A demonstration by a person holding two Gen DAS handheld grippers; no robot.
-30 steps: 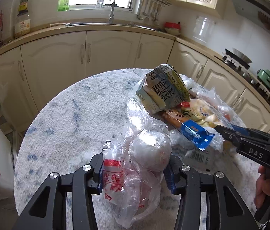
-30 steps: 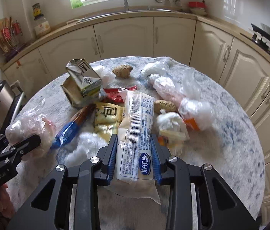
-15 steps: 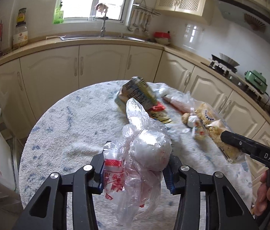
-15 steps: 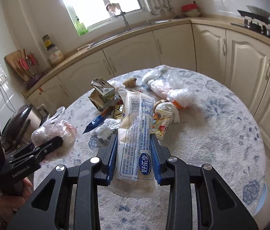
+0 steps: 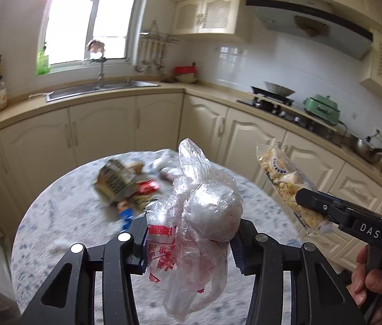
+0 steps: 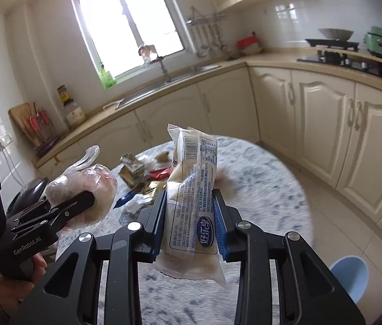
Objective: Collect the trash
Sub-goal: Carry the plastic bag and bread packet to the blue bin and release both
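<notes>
Your left gripper (image 5: 191, 239) clenched on a crumpled clear plastic bag with red print (image 5: 191, 224), your right gripper (image 6: 189, 219) clamped around a long white snack wrapper (image 6: 191, 197), both held above the round speckled table (image 5: 55, 216), leftover wrappers and a flattened carton (image 5: 113, 182) lying there.

I see a round table with a blue-speckled white cover (image 6: 272, 189) in the middle of a kitchen. Behind it runs a beige countertop (image 5: 164, 88) over cream cabinet doors (image 5: 101, 132). A steel sink with a tall faucet (image 5: 100, 85) sits under a bright window (image 5: 88, 19). A row of metal utensils (image 5: 153, 51) hangs on the wall. On the right stands a black gas stove (image 5: 272, 103), beside it a mint green cooking pot (image 5: 322, 108). A light blue plastic bin (image 6: 349, 276) stands on the tiled floor.
</notes>
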